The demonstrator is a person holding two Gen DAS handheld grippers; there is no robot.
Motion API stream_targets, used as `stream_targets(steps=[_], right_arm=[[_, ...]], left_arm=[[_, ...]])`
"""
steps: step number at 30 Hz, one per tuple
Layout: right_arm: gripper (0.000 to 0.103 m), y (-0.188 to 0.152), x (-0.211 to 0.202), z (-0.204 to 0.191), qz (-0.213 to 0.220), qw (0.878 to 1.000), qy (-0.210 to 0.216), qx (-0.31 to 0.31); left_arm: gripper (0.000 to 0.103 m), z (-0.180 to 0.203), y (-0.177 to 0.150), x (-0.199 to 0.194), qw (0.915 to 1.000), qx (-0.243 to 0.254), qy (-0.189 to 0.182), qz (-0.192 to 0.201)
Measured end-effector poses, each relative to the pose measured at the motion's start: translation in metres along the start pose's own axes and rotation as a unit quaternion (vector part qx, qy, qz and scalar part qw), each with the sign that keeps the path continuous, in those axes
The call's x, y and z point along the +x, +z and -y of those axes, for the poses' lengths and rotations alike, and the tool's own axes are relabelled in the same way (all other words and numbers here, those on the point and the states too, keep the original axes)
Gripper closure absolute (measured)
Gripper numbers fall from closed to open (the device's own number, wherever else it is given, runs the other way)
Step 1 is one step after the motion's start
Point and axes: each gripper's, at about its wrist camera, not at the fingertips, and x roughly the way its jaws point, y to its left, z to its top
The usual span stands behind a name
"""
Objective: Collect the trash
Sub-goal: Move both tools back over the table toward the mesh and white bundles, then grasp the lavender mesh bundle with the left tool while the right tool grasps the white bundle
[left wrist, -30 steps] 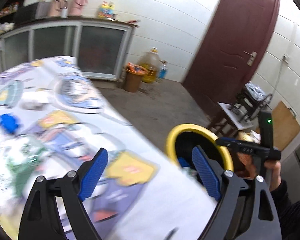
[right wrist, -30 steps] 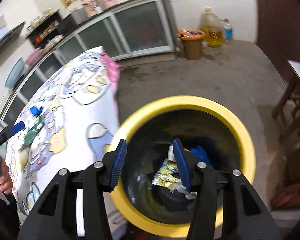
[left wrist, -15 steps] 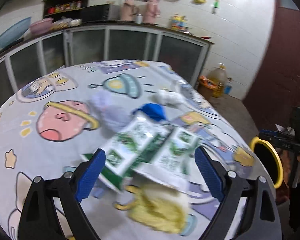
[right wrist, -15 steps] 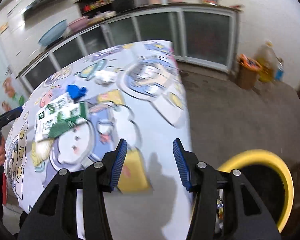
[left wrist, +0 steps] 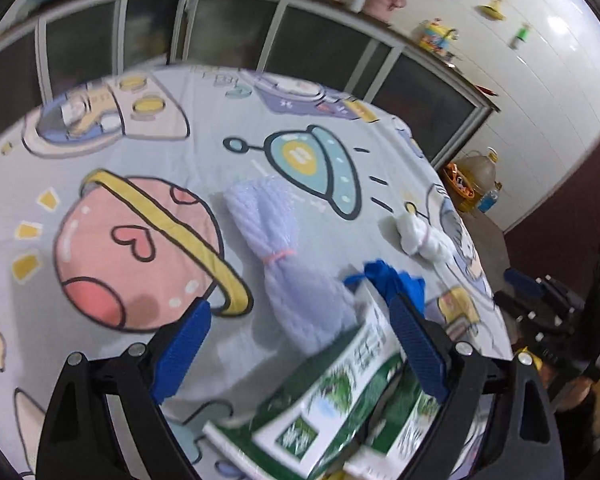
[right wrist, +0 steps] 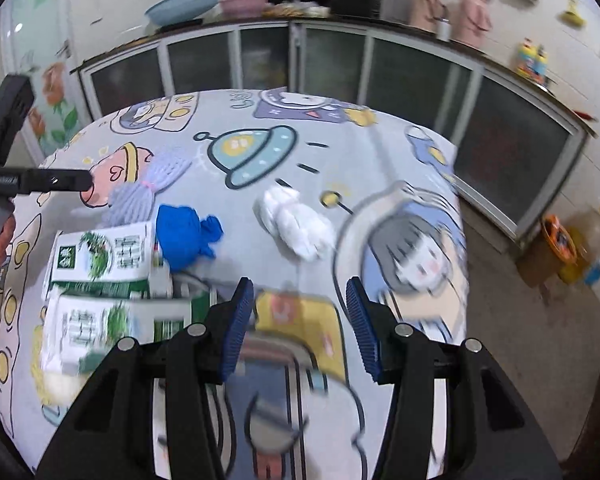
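Both claws hang over a round table [right wrist: 380, 160] covered in a cartoon-print cloth, and both stand wide apart with nothing between the pads. The left gripper [left wrist: 300, 352] is low over the near side of the table; a pale purple net bag [left wrist: 288, 264], tied with a pink band, lies between its fingers in the picture but is not touched by either pad. A green and white carton [left wrist: 340, 396], flattened, lies just under its right finger, partly hidden by it and cut off at the bottom edge, so how far it extends cannot be told; the print on it is too blurred to read. A crumpled blue bag [left wrist: 396, 284] lies just past the carton, touching its far end. A white wad of tissue [left wrist: 420, 236] lies well apart, near the far right edge of the table.

The right gripper [right wrist: 298, 324] is over the cloth with only the blurred print beneath it. From its view the carton [right wrist: 100, 256] lies to the left, the blue bag [right wrist: 184, 236] against it, the net bag [right wrist: 140, 192] behind and the tissue [right wrist: 296, 224] just ahead. The left gripper's body shows at the far left there, its fingers cut off
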Motion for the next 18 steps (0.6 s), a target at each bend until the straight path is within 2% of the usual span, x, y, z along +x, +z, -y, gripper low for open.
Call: stream_targets(steps=[3, 6, 8, 15, 18], right_arm=[[0.055, 0.015, 0.022, 0.002, -0.006, 1.000, 0.007, -0.010], [0.047, 0.027, 0.042, 0.006, -0.011, 1.000, 0.012, -0.010], [0.046, 0.033, 0.057, 0.006, -0.024, 0.999, 0.017, -0.013], [0.047, 0.044, 0.099, 0.006, -0.056, 0.998, -0.012, -0.035], [0.050, 0.047, 0.111, 0.005, -0.066, 0.997, -0.001, -0.033]], left_arm=[[0.016, -0.005, 0.013, 0.019, 0.9993, -0.027, -0.009, -0.026], [0.016, -0.002, 0.018, 0.034, 0.9985, -0.033, -0.006, -0.043], [0.016, -0.001, 0.021, 0.041, 0.9979, -0.037, -0.011, -0.051], [0.016, -0.003, 0.033, 0.073, 0.9943, -0.064, -0.006, -0.086], [0.018, 0.003, 0.034, 0.082, 0.9940, -0.059, -0.001, -0.092]])
